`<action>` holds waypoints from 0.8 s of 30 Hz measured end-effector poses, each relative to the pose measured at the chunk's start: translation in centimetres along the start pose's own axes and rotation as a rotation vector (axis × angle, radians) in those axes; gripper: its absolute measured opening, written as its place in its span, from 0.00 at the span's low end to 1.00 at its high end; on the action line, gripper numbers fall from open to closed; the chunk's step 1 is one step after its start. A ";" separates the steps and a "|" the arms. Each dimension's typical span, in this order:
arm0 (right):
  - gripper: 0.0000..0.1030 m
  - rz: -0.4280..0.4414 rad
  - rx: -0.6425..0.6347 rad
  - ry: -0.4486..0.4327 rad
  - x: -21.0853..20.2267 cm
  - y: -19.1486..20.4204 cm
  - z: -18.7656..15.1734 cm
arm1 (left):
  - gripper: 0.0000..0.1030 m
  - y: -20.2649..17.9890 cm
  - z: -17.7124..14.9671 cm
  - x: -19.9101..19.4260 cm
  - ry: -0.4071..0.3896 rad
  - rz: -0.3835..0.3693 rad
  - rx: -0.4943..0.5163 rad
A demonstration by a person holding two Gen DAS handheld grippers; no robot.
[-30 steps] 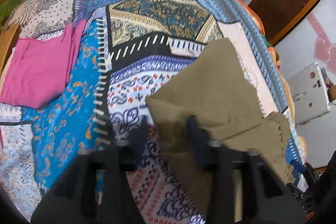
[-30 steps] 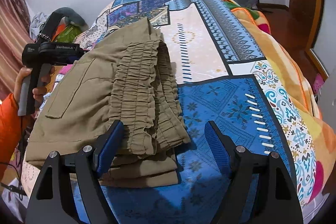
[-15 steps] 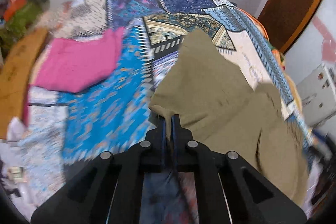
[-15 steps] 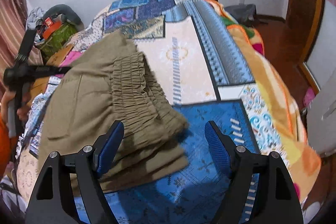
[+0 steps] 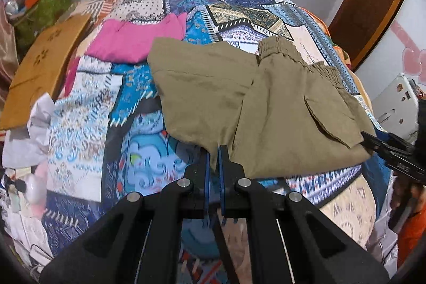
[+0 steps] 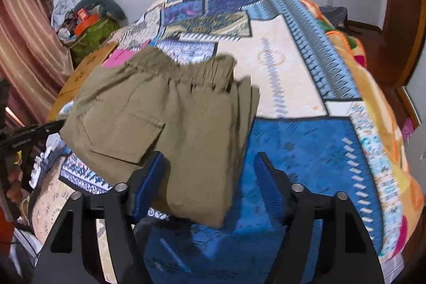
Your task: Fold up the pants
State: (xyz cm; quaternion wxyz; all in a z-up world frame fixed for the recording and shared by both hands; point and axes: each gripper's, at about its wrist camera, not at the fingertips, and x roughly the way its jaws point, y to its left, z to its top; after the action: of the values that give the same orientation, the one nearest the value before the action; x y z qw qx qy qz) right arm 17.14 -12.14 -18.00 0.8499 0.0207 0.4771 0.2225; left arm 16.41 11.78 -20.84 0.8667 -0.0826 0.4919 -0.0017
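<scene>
The olive pants (image 5: pixel 266 103) lie folded on the patterned bed cover, waistband at the far side and a flap pocket facing up. My left gripper (image 5: pixel 215 159) is shut on the near edge of the pants and pinches the cloth between its blue pads. In the right wrist view the pants (image 6: pixel 165 124) hang over the near left of the bed. My right gripper (image 6: pixel 210 177) is open, and its fingers stand either side of the near corner of the pants without closing on it. The right gripper also shows at the right edge of the left wrist view (image 5: pixel 391 151).
A folded pink garment (image 5: pixel 135 41) lies behind the pants on the bed cover (image 6: pixel 293 71). A cardboard box (image 5: pixel 40 71) and a green bag (image 6: pixel 90 36) stand at the left side. A white appliance (image 5: pixel 396 105) is at the right.
My left gripper has shut on the pants' edge and drawn it toward the near side. The pants have shifted left in the right wrist view; my right gripper stays open.
</scene>
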 end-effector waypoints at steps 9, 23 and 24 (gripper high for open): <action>0.55 0.012 0.056 0.011 0.7 -1.2 -0.8 | 0.06 2.3 -2.8 0.5 0.055 0.083 0.012; 0.55 -0.032 0.004 -0.068 0.3 -1.3 4.3 | 0.24 -3.2 7.1 -0.2 -0.084 0.007 0.197; 0.55 -0.035 -0.005 -0.066 0.8 -1.3 4.8 | 0.24 -4.0 8.1 0.7 -0.077 -0.011 0.209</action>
State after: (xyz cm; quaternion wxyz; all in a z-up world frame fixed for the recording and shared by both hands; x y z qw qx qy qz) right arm 21.94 -12.10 -16.34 0.8690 0.0176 0.4485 0.2081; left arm 24.01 8.92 -16.78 0.8890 0.0053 0.4547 -0.0545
